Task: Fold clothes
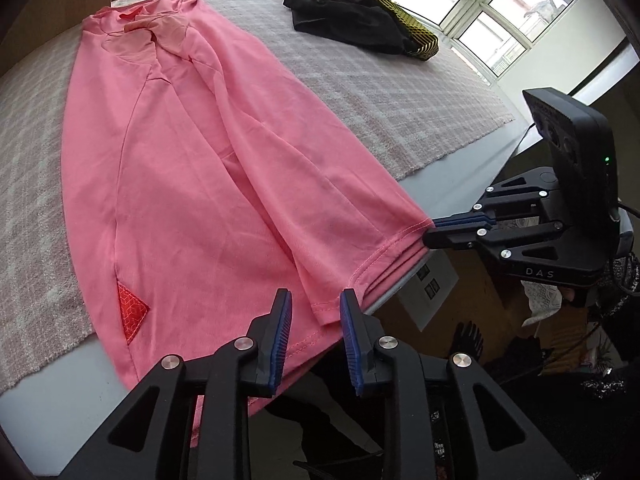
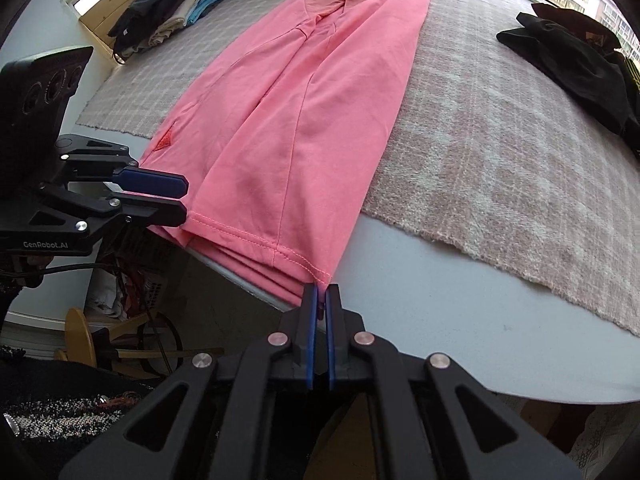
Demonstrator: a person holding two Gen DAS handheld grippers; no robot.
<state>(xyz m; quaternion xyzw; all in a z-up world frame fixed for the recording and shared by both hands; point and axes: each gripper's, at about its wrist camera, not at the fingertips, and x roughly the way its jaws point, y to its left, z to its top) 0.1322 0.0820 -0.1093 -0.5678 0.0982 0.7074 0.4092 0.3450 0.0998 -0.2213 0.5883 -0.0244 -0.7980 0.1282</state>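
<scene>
A pink shirt (image 1: 192,168) lies folded into a long strip on the checked cloth, its hem hanging over the near table edge. A red triangular patch (image 1: 130,312) marks its left side. My left gripper (image 1: 315,300) is open, its blue pads either side of the left part of the hem, not closed on it. In the right wrist view the left gripper (image 2: 186,198) sits at the hem's left corner. My right gripper (image 2: 320,292) is shut on the right hem corner of the pink shirt (image 2: 288,112). The left wrist view also shows the right gripper (image 1: 430,230).
A grey-white checked cloth (image 2: 500,160) covers most of the pale table (image 2: 420,320). Black garments with a yellow-striped piece (image 1: 348,20) lie at the far right by the windows. A stack of folded clothes (image 2: 180,4) sits far left. A wooden stool (image 2: 80,336) stands below the table.
</scene>
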